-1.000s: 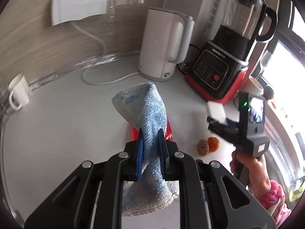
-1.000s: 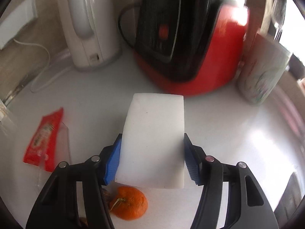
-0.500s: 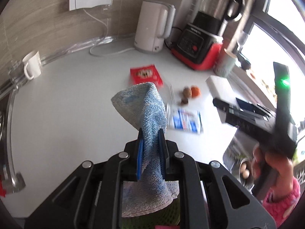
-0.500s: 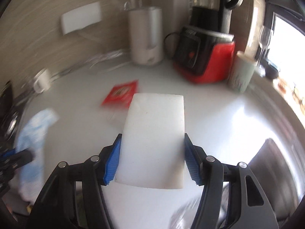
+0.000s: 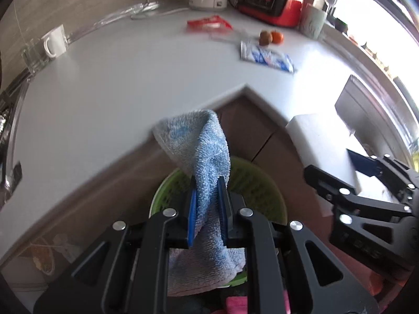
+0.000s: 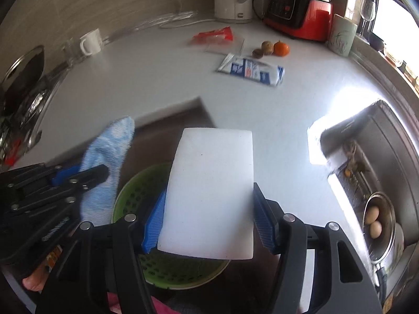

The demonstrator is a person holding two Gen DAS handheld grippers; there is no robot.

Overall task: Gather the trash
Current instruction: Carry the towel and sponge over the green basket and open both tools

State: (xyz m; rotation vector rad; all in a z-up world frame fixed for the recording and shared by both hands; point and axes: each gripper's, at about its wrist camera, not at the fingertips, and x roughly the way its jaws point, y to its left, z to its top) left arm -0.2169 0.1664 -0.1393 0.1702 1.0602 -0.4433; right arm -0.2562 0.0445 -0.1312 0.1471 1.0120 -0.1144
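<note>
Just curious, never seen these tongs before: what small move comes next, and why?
Probably lower both over the green basket. The left tongs grip the blue cloth, the right tongs the white sponge, and both hang above it.

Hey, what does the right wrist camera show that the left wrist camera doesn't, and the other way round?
Only the right wrist view shows the sink, a metal bowl holding two eggs, and a pan lid at the far left.

Only the left wrist view shows the right gripper from outside.

Both show the blue towel in the left jaws, the white sponge in the right jaws, the green basket below, and wrappers, fruit, kettle and blender on the counter.
</note>
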